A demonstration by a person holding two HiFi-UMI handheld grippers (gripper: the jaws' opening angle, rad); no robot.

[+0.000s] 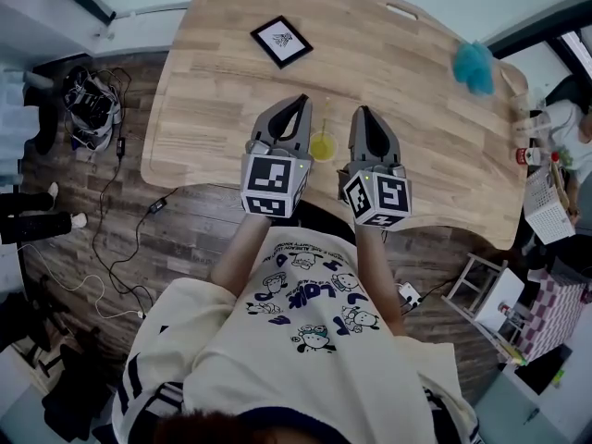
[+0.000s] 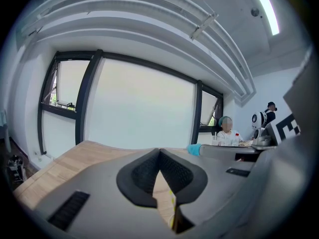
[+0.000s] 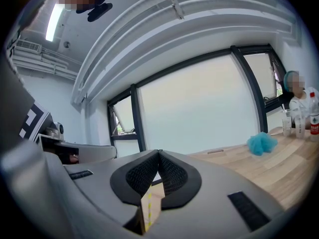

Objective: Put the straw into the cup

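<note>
A small yellow cup (image 1: 322,146) stands on the wooden table (image 1: 213,91) near its front edge, between my two grippers. A thin yellow-green straw (image 1: 325,116) runs from the cup toward the far side; I cannot tell whether it stands in the cup or lies behind it. My left gripper (image 1: 302,100) (image 2: 159,151) sits just left of the cup, shut with its tips touching and nothing between them. My right gripper (image 1: 361,111) (image 3: 159,152) sits just right of the cup, also shut and holding nothing. A sliver of yellow (image 2: 172,203) shows low between the left jaws.
A black-framed card (image 1: 281,41) lies at the back of the table. A blue fluffy ball (image 1: 474,67) (image 3: 262,143) rests at the far right. A person (image 1: 575,128) sits at the right end with bottles (image 1: 532,155). Cables (image 1: 92,109) lie on the floor to the left.
</note>
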